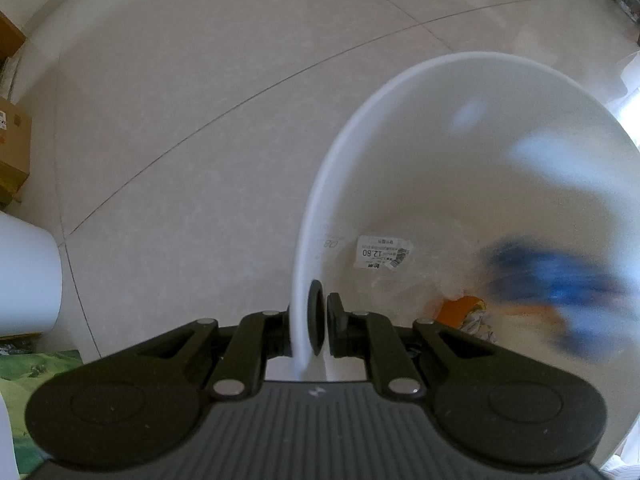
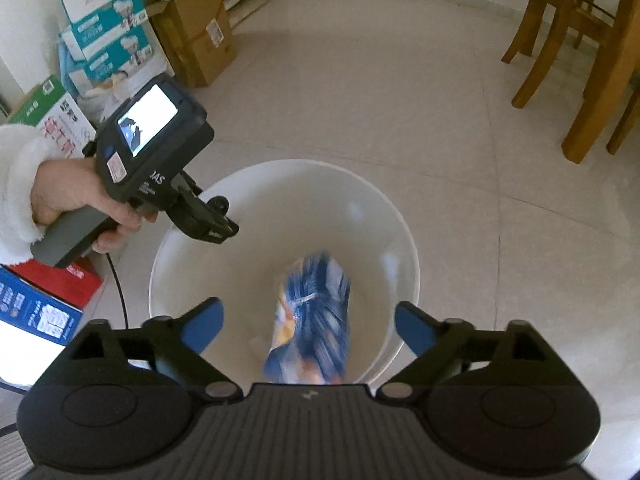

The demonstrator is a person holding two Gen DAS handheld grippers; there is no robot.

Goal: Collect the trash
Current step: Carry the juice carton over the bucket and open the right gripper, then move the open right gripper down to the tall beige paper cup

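Left gripper [image 1: 322, 322]: jaws drawn narrow and clamped on the rim of the white bucket [image 1: 320, 184], one black pad inside the wall and one outside. Right gripper [image 2: 308, 326]: blue-tipped jaws spread wide, gripping nothing, poised directly above the bucket mouth. Between and just beyond the right fingers, a blue-and-orange wrapper [image 2: 310, 312] shows inside the bucket, blurred; whether it is in mid-air or resting cannot be determined. From the left wrist view, a white price label [image 1: 382, 252] sits on the bucket's inner surface ahead of the left jaws, and an orange scrap [image 1: 464, 312] lies to their right at the bottom. Left of the right gripper, a hand [image 2: 76, 196] in a white fleecy sleeve grips the left device. Wooden chair legs [image 2: 576, 56] stand far right; cardboard boxes [image 2: 196, 28] far left.
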